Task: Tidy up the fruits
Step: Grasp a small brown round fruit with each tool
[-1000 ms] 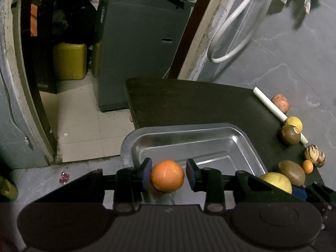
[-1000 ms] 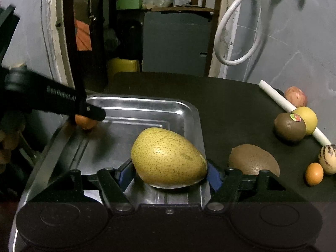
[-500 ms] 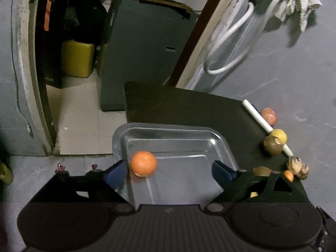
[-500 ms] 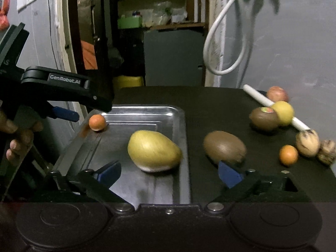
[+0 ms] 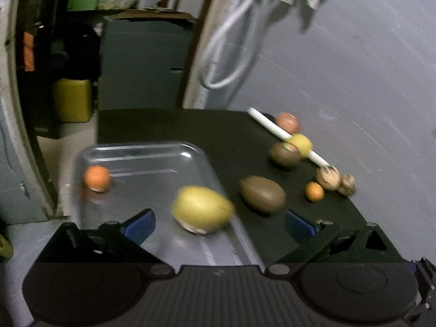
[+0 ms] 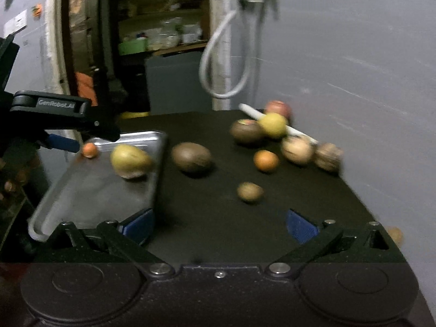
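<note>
Two fisheye views look down along two hand-held grippers at a dark bench (image 6: 218, 218) with a metal tray (image 5: 141, 152) at its left side. The left hand-held gripper (image 5: 219, 222) has just been opening and now stands released and wide, with nothing pressed between its blue pads; a yellow pear (image 5: 203, 209) lies in the tray just ahead of it, nearer the left pad, long axis running across the view. A small orange (image 5: 97, 178) sits at the tray's far left. The right hand-held gripper (image 6: 219, 224) has also just been opening and is released and empty, over bare bench beside the tray's right rim. The fruit not yet sorted lies ahead and to the right of it: a brown kiwi (image 6: 191, 158) just beside the tray, long axis sideways, then a small brownish fruit (image 6: 250, 191), nearest the right pads. Farther back are a little orange fruit (image 6: 266, 160), two tan striped fruits (image 6: 297, 150), another kiwi (image 6: 246, 131), a yellow fruit (image 6: 273, 124) and a reddish one (image 6: 278, 107) along a white stick (image 6: 299, 134). The right hand-held gripper seems better placed for the loose fruit, and the left one for the kiwi by the tray. Both views are blurred.
</note>
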The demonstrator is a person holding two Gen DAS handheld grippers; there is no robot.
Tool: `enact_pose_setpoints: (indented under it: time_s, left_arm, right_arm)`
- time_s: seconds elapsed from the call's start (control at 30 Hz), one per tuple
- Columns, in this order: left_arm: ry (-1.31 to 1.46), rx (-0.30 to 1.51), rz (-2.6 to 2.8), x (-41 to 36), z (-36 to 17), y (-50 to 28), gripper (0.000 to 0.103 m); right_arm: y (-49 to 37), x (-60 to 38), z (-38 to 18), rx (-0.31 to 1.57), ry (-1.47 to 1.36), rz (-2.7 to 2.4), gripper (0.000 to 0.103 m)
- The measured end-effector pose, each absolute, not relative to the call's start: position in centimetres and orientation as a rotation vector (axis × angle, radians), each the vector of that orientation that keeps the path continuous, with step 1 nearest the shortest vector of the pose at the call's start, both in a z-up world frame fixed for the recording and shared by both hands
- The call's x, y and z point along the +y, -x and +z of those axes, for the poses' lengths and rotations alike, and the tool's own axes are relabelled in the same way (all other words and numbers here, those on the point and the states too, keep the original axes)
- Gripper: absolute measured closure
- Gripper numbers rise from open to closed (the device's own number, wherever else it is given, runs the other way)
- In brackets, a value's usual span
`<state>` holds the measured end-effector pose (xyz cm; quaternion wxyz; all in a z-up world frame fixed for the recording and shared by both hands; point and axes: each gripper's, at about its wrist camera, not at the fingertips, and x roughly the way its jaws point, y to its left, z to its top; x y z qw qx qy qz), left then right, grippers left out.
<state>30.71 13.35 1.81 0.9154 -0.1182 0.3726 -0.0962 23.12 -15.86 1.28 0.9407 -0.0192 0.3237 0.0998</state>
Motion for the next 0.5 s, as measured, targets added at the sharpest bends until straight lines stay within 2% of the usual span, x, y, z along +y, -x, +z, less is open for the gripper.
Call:
enact_pose_setpoints:
  time_s: [0.5]
  left_arm:
    - [0.148, 0.885, -0.298, 0.1, -0.4, -30.1, 0.001]
  right_arm:
    - [-19.7, -28.1, -1.5, 0.731, -0.092, -0.049, 0.001]
